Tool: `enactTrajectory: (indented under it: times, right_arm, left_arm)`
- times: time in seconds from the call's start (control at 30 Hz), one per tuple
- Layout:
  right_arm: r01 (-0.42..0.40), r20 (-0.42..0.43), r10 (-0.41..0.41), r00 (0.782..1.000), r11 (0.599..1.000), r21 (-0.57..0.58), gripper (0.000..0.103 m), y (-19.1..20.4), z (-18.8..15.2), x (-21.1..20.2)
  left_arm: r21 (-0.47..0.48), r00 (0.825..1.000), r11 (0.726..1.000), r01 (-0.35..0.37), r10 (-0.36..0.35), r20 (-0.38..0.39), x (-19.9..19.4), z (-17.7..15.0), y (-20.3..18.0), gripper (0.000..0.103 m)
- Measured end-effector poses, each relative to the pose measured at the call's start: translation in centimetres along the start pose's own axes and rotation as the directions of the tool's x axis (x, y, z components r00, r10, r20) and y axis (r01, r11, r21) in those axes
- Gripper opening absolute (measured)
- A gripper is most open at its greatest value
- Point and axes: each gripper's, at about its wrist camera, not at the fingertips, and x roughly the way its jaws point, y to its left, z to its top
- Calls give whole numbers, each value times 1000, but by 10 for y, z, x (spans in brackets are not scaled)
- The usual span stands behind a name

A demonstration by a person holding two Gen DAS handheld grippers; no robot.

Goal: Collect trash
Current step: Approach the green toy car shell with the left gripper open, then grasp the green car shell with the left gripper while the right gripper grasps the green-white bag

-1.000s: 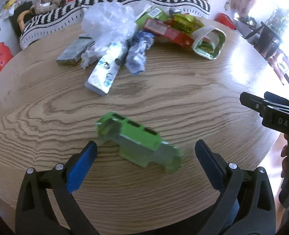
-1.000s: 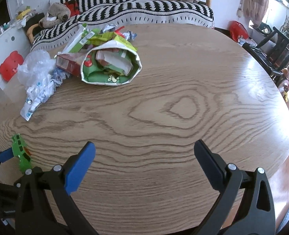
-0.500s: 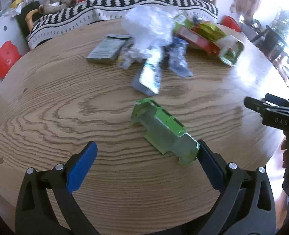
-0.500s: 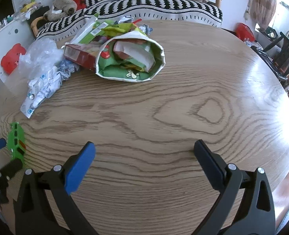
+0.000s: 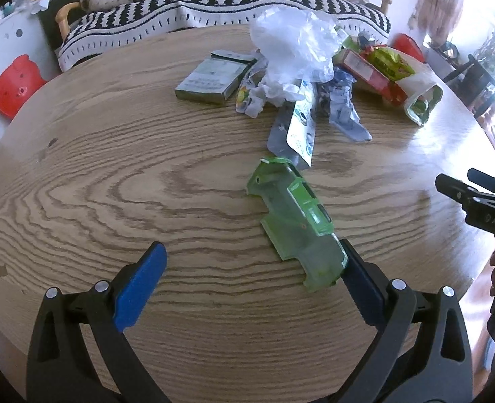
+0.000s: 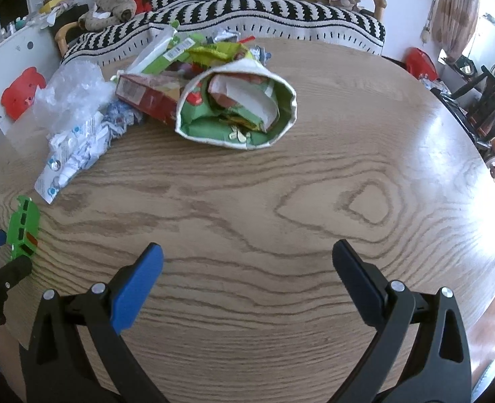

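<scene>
You are at the pick-up step: your left hand-held gripper [image 5: 252, 277] is spread wide, its right finger touching the near end of the green plastic car shell [image 5: 296, 223], which lies on the wood-grain surface [image 5: 113, 174] just short of the trash pile [image 5: 301, 57]. Your right hand-held gripper [image 6: 247, 268] hangs spread and empty beside the shell. Next, I judge, you centre the thin, hollow, translucent shell between the fingers before pinching it.

Left wrist view sits low over the near rim of the round wooden table [image 5: 119, 154], facing the trash pile [image 5: 301, 67]; right wrist view, further right, faces it too. Both share the green plastic piece [image 5: 297, 221] [image 6: 24, 226].
</scene>
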Motion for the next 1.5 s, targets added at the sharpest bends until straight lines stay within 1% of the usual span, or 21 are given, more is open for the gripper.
enactTrajectory:
  times: [0.1,0.2,0.43,0.53,0.67,0.77,1.0,1.07,1.17,1.2,1.27,1.3,1.33,1.37,1.4,1.43,1.47,1.5]
  right_arm:
    - [18,7,-18,1000,1000,4,97,-3,5,-2]
    - [27,12,-27,1000,1000,10,97,-7,11,-3]
    - [-5,37,5,999,1000,6,97,-4,25,-7]
    - [5,42,-4,999,1000,-14,97,3,31,-7]
    - [-16,57,17,998,1000,-12,97,7,40,-9]
    - [-48,60,48,997,999,-7,97,9,47,-9]
    - [-49,51,48,998,999,18,97,10,63,-1]
    - [-71,57,69,996,997,27,97,11,66,0]
    - [-114,87,110,990,992,47,97,15,72,-4]
    - [-121,93,116,989,991,49,97,17,74,-5]
    - [-133,100,127,987,989,59,97,19,80,-3]
    - [-142,99,134,986,987,72,93,20,83,-1]
    - [-163,96,154,983,982,92,84,20,85,2]
    - [-173,92,163,982,979,111,79,19,87,5]
    - [-180,85,170,982,975,132,68,18,89,9]
    - [-189,79,179,981,970,153,59,18,91,13]
    - [-187,77,177,981,969,159,56,17,91,18]
    - [-201,77,190,979,965,168,43,16,92,21]
  left_arm:
    - [2,1000,1000,6,-6,13,-1,2,0,97]
    - [11,999,1000,-29,29,18,-1,4,1,97]
    - [6,1000,1000,-26,26,8,4,8,0,97]
    - [6,999,999,-33,33,1,8,8,-2,97]
    - [-4,999,999,-39,39,-12,12,8,-1,97]
    - [2,999,999,-52,52,-1,13,7,-1,97]
    - [10,999,999,-45,44,21,14,5,1,97]
    - [18,999,999,-40,40,19,14,5,2,97]
    - [21,1000,999,-30,30,-7,12,5,5,97]
    - [11,1000,1000,-22,22,-2,10,4,7,94]
    - [1,1000,1000,-9,9,22,5,3,10,80]
    - [8,999,1000,-17,17,30,3,2,9,67]
    - [14,999,1000,-21,20,35,1,3,8,55]
    - [15,999,1000,-14,14,39,0,3,8,49]
    - [12,999,1000,10,-10,48,-2,3,9,38]
    - [8,999,1000,13,-13,50,-2,3,10,32]
    - [7,999,1000,4,-4,51,-2,4,10,28]
    - [11,999,1000,0,0,54,-1,5,10,26]
